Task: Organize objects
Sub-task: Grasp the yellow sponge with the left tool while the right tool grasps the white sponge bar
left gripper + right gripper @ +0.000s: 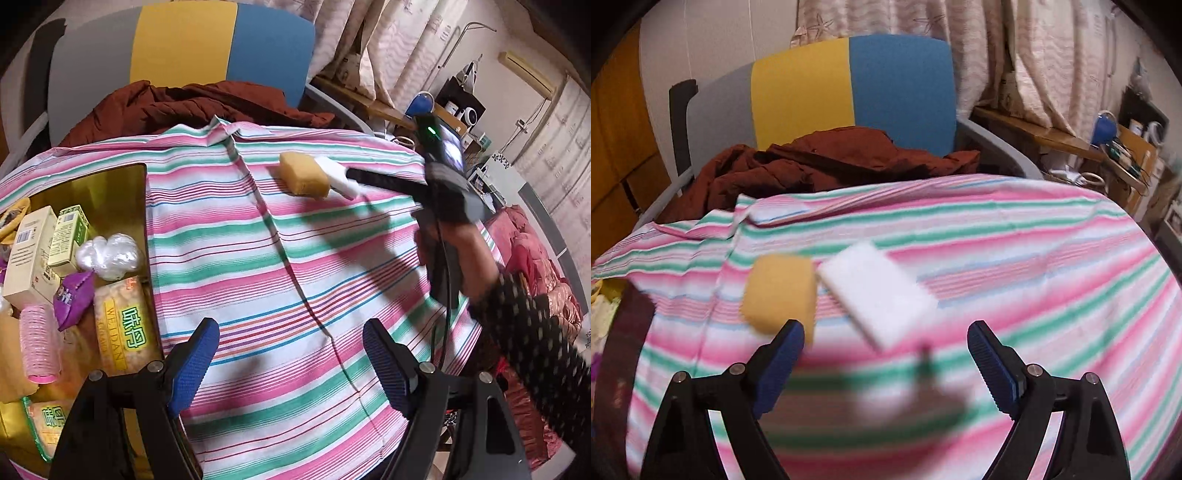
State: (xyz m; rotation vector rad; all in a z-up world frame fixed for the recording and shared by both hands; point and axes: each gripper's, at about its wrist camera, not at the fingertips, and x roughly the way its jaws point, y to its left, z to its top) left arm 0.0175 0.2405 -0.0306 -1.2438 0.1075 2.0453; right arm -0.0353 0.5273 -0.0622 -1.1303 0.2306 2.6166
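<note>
Both grippers' jaws gape wide, holding nothing — cracker pack (pixel 118 325) reads "WEIDAN".

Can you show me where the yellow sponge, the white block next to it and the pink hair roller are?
yellow sponge (pixel 303 178): left wrist view, its top face.
white block (pixel 877 291): right wrist view, its flat top.
pink hair roller (pixel 38 341): left wrist view, its ribbed side.

Both claws tilt downward with jaws wide apart, left claw (pixel 290 363) and right claw (pixel 886 363) empty.
</note>
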